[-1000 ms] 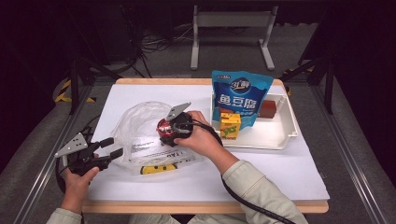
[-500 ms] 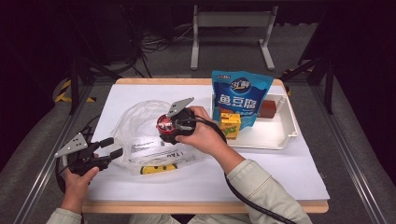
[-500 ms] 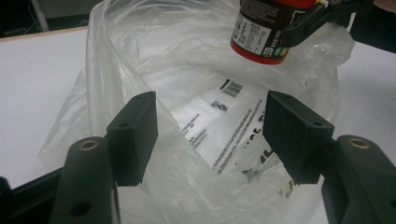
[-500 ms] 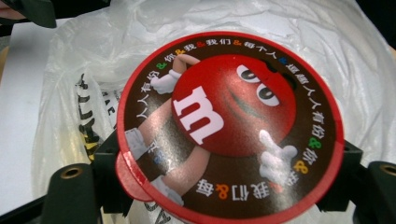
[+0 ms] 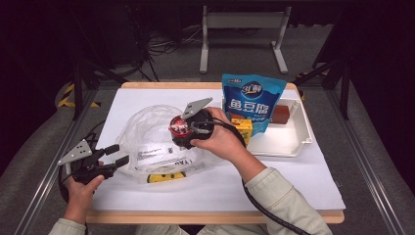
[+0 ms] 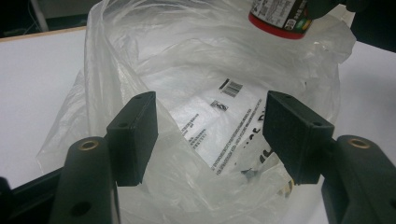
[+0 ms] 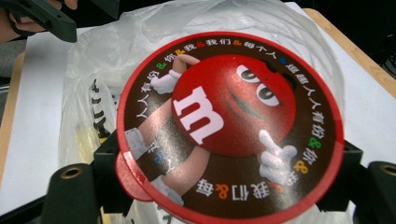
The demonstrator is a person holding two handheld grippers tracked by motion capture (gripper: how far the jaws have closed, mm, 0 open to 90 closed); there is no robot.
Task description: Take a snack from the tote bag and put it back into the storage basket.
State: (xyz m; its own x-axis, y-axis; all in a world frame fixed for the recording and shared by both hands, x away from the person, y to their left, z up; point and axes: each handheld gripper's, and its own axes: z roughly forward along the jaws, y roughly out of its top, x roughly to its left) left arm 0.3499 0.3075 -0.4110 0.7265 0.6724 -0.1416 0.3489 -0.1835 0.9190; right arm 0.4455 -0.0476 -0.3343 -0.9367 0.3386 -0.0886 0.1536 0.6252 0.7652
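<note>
A round candy tub with a red lid (image 5: 179, 128) hangs over the mouth of a crumpled clear plastic bag (image 5: 147, 142). My right gripper (image 5: 184, 133) is shut on the tub, its jaws clamping the two sides (image 7: 229, 156). The lid's red cartoon face (image 7: 233, 107) is turned toward the right gripper view. My left gripper (image 5: 113, 157) rests at the bag's left edge. Its jaws stand open (image 6: 210, 135) with loose bag film (image 6: 205, 74) between them and the pads not pressing on it. The tub's bottom (image 6: 280, 16) hangs over the far side of the bag.
A white tray (image 5: 293, 143) at the right holds a blue stand-up pouch (image 5: 252, 103), a yellow box (image 5: 243, 126) and a brown block (image 5: 280, 113). A yellow item (image 5: 166, 177) lies by the bag's near edge. White paper (image 5: 274, 186) covers the wooden table.
My right gripper has lifted the tub a little higher over the bag. The left gripper has stayed where it was.
</note>
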